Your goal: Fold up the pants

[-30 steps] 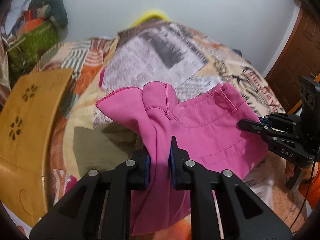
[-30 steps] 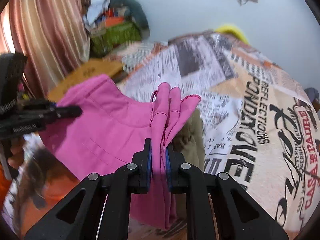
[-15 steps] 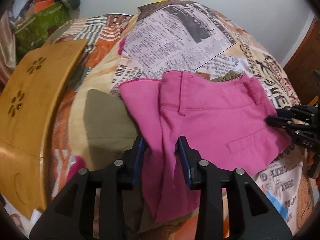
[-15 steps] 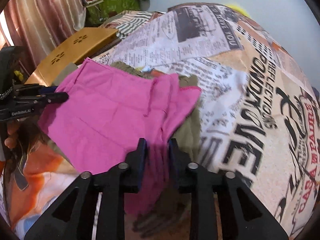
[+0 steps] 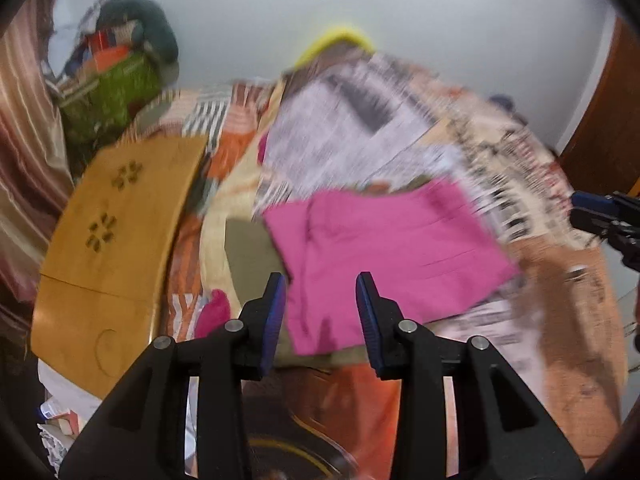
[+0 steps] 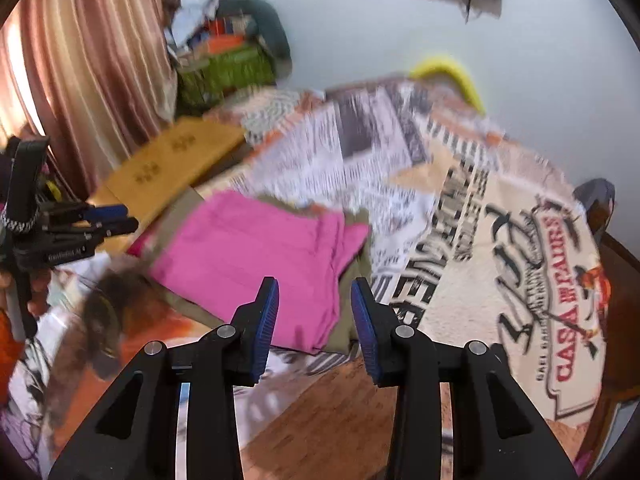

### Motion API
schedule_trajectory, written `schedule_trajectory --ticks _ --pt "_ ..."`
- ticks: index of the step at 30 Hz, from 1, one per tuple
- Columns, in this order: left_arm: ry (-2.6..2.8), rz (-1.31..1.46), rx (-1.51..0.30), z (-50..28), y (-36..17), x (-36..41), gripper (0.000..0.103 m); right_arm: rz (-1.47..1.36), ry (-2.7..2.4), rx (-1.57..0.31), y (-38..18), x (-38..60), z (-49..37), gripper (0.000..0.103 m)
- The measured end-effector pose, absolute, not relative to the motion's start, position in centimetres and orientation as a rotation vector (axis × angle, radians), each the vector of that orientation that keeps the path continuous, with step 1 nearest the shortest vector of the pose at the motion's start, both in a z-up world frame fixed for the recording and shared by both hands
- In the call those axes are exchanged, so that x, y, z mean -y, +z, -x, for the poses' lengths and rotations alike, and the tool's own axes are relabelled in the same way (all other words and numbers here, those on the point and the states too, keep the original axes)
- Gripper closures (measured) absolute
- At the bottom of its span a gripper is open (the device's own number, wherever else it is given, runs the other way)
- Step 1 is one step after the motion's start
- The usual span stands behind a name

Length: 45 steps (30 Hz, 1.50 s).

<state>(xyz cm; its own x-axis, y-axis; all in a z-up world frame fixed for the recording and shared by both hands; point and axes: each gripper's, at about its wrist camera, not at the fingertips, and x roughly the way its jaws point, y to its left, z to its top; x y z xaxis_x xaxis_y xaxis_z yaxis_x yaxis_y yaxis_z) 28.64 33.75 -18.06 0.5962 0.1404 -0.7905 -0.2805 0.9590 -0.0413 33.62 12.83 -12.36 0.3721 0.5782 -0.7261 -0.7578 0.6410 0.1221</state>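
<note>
- Grippers first: our left black two-finger gripper stands with its blue-padded jaws spread wide and nothing between them, hovering just short of the near edge of the bright pink fabric pants.
- Our right black two-finger gripper is likewise spread wide and empty, poised above the near corner of the same pants.
- Each tool shows in the other's view: the right one at the far right edge, the left one at the left edge, both apart from the cloth.
- The pants lie folded into a flat, roughly square shape on an olive-green garment beneath them.
- Both rest on our newspaper-print bedspread.
- A curved yellow-brown wooden board sits at the bed's left side, well apart from the pants.
- Both views are motion-blurred.
</note>
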Motion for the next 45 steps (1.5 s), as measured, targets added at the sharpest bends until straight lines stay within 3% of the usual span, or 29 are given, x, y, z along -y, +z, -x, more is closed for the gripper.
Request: schedule_trajectory --ticks 13,25,26,28,32,34,39,45 --pt "0.226 0.026 -0.488 -14.0 -0.6 -20.2 0.066 0.085 0.967 -0.437 1.0 -4.8 -20.4 0.069" --pt "0.285 0.004 -0.238 -3.1 3.1 -12.5 0.052 -0.025 0.991 -0.228 2.3 -0.3 -10.6 0.068" --pt "0.286 0.014 -0.227 -2.6 3.1 -12.3 0.05 -0.034 0.994 -0.226 2.2 -0.2 -10.4 0.065" --pt "0.282 0.027 -0.209 -2.0 3.2 -11.9 0.041 -0.049 0.977 -0.208 1.9 0.0 -10.0 0.044" --pt "0.285 0.01 -0.193 -1.2 3.0 -11.3 0.035 -0.055 0.938 -0.182 1.9 0.4 -9.3 0.035" --pt "0.275 0.008 -0.189 -0.9 2.9 -11.0 0.023 -0.075 0.925 -0.17 2.2 0.7 -8.9 0.019" --pt "0.281 0.021 -0.153 0.3 2.8 -10.6 0.0 -0.083 0.888 -0.147 2.3 1.5 -8.2 0.002" --pt "0.271 -0.014 -0.146 0.8 2.5 -9.5 0.0 -0.097 0.879 -0.15 2.2 1.7 -7.9 0.001"
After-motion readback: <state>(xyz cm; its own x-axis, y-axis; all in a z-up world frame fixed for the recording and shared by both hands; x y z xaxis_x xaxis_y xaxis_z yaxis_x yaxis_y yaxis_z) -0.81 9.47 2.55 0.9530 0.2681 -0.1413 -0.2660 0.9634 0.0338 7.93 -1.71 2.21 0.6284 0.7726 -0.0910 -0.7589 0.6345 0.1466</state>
